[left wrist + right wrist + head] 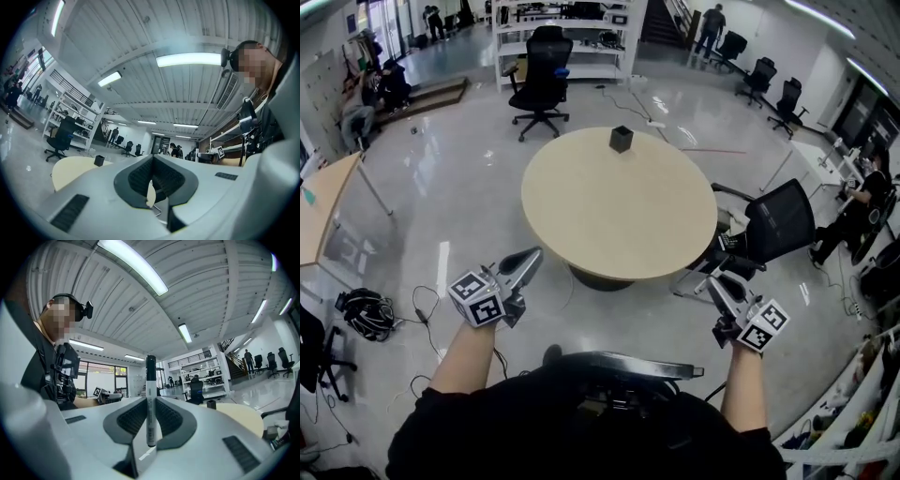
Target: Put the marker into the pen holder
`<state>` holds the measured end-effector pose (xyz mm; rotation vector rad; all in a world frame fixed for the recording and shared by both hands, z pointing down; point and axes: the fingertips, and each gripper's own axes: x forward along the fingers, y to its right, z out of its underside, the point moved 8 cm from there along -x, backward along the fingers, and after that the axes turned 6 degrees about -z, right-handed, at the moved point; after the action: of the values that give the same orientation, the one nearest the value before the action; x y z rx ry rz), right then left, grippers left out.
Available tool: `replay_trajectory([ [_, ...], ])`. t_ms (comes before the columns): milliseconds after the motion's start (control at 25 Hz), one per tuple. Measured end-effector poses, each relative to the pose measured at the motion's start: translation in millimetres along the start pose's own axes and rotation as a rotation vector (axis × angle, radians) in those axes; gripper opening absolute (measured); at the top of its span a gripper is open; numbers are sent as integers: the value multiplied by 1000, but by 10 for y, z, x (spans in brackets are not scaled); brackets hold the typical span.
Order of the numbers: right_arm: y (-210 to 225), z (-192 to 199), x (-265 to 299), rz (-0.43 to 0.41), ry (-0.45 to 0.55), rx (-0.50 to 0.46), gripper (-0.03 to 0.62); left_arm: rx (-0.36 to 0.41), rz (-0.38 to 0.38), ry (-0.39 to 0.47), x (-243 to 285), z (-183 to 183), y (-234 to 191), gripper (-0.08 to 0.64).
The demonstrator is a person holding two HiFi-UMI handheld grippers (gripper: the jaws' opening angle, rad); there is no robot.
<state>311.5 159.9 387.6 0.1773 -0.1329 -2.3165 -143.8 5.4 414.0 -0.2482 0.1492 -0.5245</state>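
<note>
The right tool (719,284) is clamped on the marker (150,394), long axis upright, the left tool (521,266) is closed and empty, and the pen holder (622,139) stands at the round surface's (619,211) far edge, at 11 o'clock from the right tool, well apart.

Left gripper (528,259): grey two-jaw hand tool with a marker cube; jaws together, nothing between them; angled up and inward.
Right gripper (713,280): same build; jaws clamped on an upright white marker with black cap (150,399).
Forearms (465,361): bare, extended forward, well apart.
</note>
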Motion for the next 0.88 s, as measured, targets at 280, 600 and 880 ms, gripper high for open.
replay_trajectory([
  [280, 399, -158, 941, 66, 33, -23, 61, 38, 110, -53, 503, -321, -958, -3],
  [600, 850, -95, 1918, 51, 33, -13, 62, 39, 161, -85, 948, -541, -1784, -3],
  [880, 1415, -68, 2141, 15, 34, 1, 63, 15, 115, -89, 1287, -503, -2101, -3],
])
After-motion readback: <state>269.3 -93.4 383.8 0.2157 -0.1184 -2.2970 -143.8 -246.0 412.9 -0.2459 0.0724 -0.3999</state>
